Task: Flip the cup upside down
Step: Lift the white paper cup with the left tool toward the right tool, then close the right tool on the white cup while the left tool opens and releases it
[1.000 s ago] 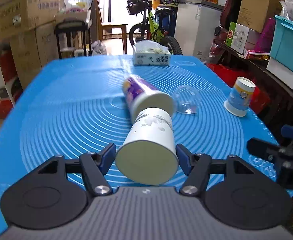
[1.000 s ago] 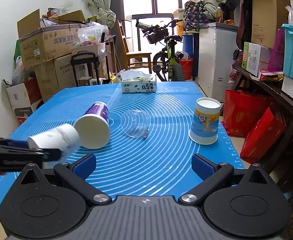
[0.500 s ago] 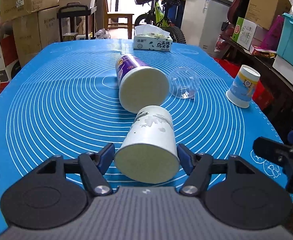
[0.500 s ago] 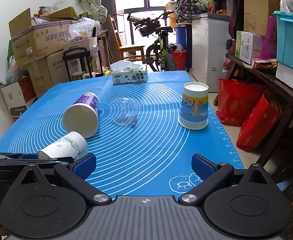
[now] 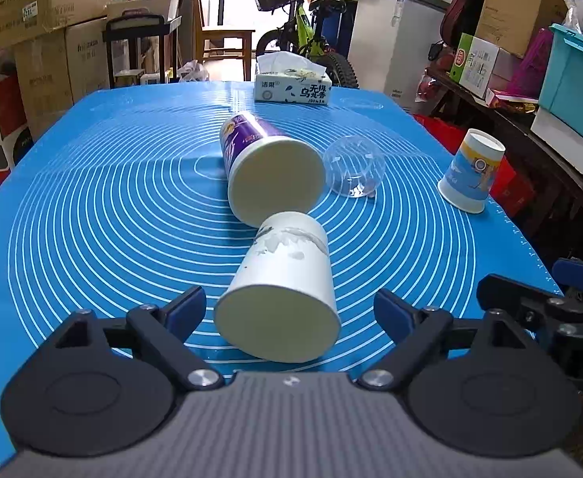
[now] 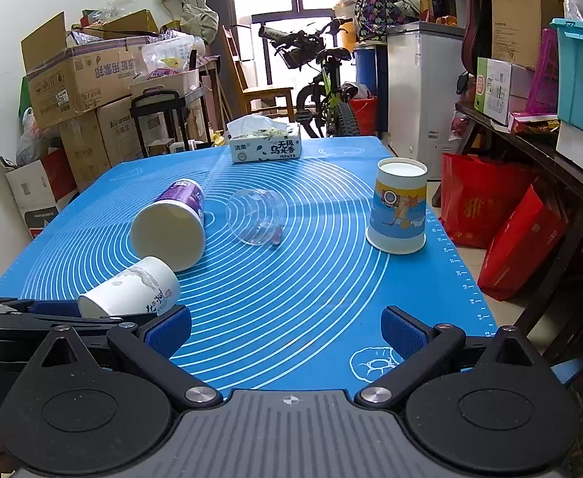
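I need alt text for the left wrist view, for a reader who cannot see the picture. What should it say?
A white paper cup lies on its side on a blue mat, between the open fingers of the left gripper, its open mouth facing the camera. Behind it lie a purple cup and a clear plastic cup; a blue-and-yellow cup stands upside down at right.

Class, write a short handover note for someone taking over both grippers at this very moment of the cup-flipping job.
Left gripper: open, jaws either side of the white cup, not gripping it.
Right gripper: open, holding nothing, over the near edge of the blue mat.
White cup lies on its side, mouth toward the left gripper. Purple cup and clear cup also lie on their sides.
Done: the blue-and-yellow cup stands upside down on the right.
Left: grip the white cup and set it mouth down, probably the other two after.
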Demonstrator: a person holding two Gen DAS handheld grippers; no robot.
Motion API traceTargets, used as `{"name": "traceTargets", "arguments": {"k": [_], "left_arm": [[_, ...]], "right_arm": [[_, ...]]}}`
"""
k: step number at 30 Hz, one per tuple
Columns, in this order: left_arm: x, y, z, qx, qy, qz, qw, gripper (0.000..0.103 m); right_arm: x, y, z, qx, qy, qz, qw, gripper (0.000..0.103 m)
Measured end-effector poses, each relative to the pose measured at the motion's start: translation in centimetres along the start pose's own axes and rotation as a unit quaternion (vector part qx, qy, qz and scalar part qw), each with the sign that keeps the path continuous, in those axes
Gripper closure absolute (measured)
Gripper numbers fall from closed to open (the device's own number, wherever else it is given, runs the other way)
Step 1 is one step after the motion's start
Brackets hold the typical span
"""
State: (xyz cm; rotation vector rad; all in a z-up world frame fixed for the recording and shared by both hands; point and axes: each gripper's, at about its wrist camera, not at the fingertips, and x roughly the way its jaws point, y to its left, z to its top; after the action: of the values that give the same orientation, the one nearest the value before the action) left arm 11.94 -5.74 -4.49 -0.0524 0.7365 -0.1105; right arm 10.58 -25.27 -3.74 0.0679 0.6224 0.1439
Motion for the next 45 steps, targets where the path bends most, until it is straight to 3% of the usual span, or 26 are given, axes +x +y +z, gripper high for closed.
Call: {"name": "traceTargets", "arguments": {"k": [9,19,29,37,43,45], "left_arm": [[-1.0,0.3,0.4,-0.007,-0.007,-0.010,0.9999,0.009],[-3.7,2.5,1.5,-0.002,-0.028,0.012,0.9995,0.009],[-3.4,8.7,2.3,-0.011,-0.024,0.065,0.9975,0.007],[-2.3,12.3,2.4,-0.030,-0.021,0.086,0.9956,0.007],[-1.8,13.4,2.3,-0.032,-0.018,0.086,0.9956,0.007],[-1.6,13.5,2.2,-0.032,-0.019,0.084,0.9957,0.007]], "right_arm": [[-0.1,0.1,0.0,-0.002,-0.001,0.000,1.000,0.000],[-0.7,1.5,1.7,-0.003,0.007,0.016,1.000,0.000],[3.8,5.7,5.7,0.024,0.086,0.081,0.993,0.000],[9.0,8.5,6.7,0.056,0.165,0.078,0.982,0.001],[12.3,8.9,7.1,0.083,0.222,0.073,0.969,0.013],[13.1,9.2,6.8,0.081,0.241,0.070,0.964,0.021]]}}
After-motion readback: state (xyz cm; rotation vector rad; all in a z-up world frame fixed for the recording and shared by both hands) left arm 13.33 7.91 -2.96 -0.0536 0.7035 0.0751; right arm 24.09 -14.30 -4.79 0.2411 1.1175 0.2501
